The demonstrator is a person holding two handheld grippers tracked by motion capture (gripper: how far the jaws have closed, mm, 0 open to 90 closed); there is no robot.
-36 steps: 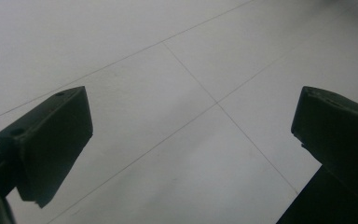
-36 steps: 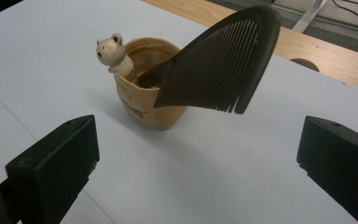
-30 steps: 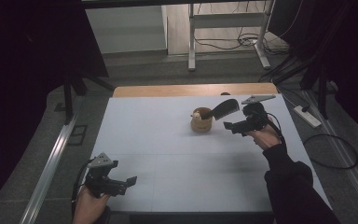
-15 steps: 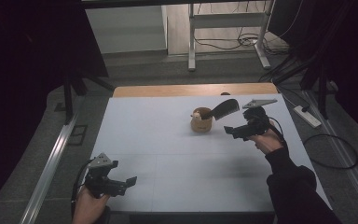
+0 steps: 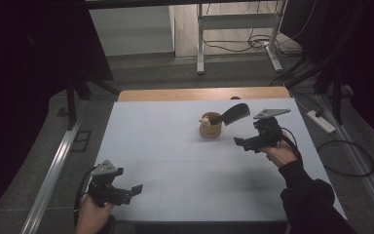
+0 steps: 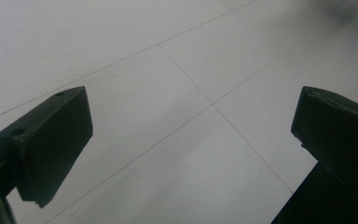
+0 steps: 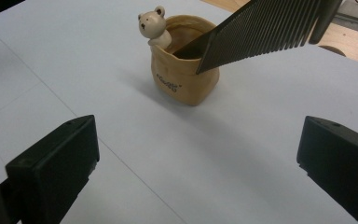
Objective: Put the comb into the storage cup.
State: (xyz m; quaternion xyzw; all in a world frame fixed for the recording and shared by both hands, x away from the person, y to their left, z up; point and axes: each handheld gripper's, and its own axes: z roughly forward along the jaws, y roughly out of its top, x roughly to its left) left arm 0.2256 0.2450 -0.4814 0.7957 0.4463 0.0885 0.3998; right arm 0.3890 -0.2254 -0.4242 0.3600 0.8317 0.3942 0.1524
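A small tan pot (image 5: pixel 210 127) (image 7: pixel 185 70) with a white bear figure (image 7: pixel 152 25) on its rim stands at the back middle of the white table. A black comb (image 5: pixel 235 113) (image 7: pixel 261 31) leans out of it, handle inside, teeth end up to the right. My right gripper (image 5: pixel 241 142) (image 7: pixel 198 158) is open, to the right of the pot and a little nearer, jaws pointing at it with nothing between them. My left gripper (image 5: pixel 130 191) (image 6: pixel 191 140) is open over bare table at the front left, held by a hand (image 5: pixel 91 214).
The white table top (image 5: pixel 175 161) has a wooden strip (image 5: pixel 199 93) along its far edge. A metal rail (image 5: pixel 53 170) runs along the floor on the left. Cables (image 5: pixel 341 161) and a power strip (image 5: pixel 320 122) lie on the floor at the right.
My right gripper has drawn back from the pot, toward the front right. The left gripper has stayed put.
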